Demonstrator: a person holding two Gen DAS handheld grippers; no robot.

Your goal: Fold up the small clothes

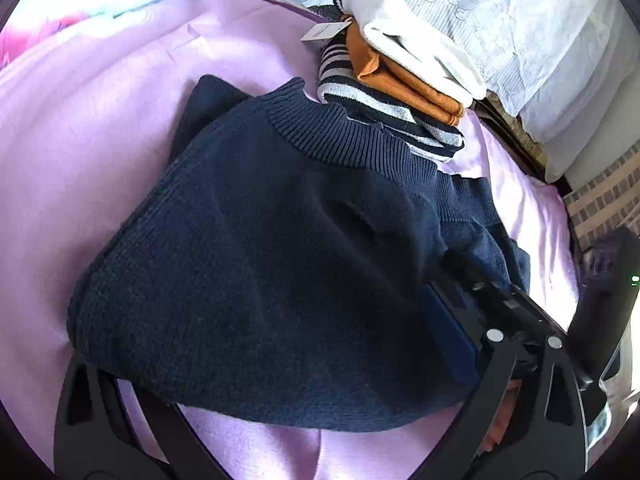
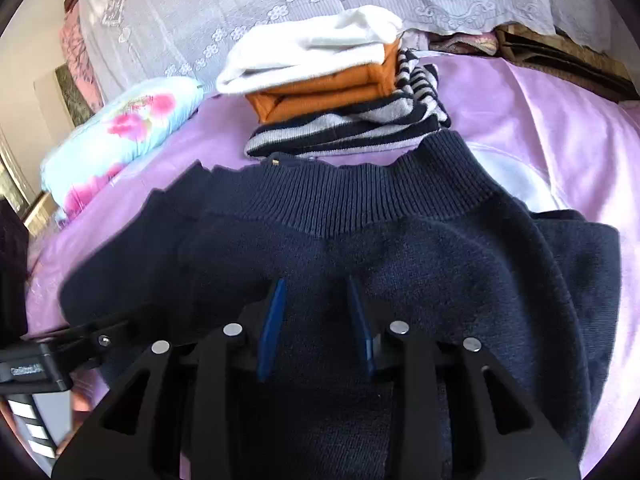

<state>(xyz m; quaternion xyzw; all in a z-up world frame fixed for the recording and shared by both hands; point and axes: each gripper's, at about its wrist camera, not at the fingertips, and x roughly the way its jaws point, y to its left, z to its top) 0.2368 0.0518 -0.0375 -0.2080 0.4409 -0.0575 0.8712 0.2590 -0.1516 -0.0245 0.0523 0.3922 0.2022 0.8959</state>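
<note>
Right gripper [image 2: 316,320]: blue-padded fingers slightly apart, pinching fold of dark navy knitted sweater [image 2: 360,248] between them. Left gripper [image 1: 280,420]: black fingers spread wide, sweater hem lying over and between them; grip cannot tell. Sweater lies part-folded on lilac bed sheet [image 2: 540,112], ribbed collar away from grippers. Just beyond collar: folded stack, navy-white striped knit [image 2: 344,128] at bottom, orange garment [image 2: 332,92], white garment [image 2: 312,52] on top.
</note>
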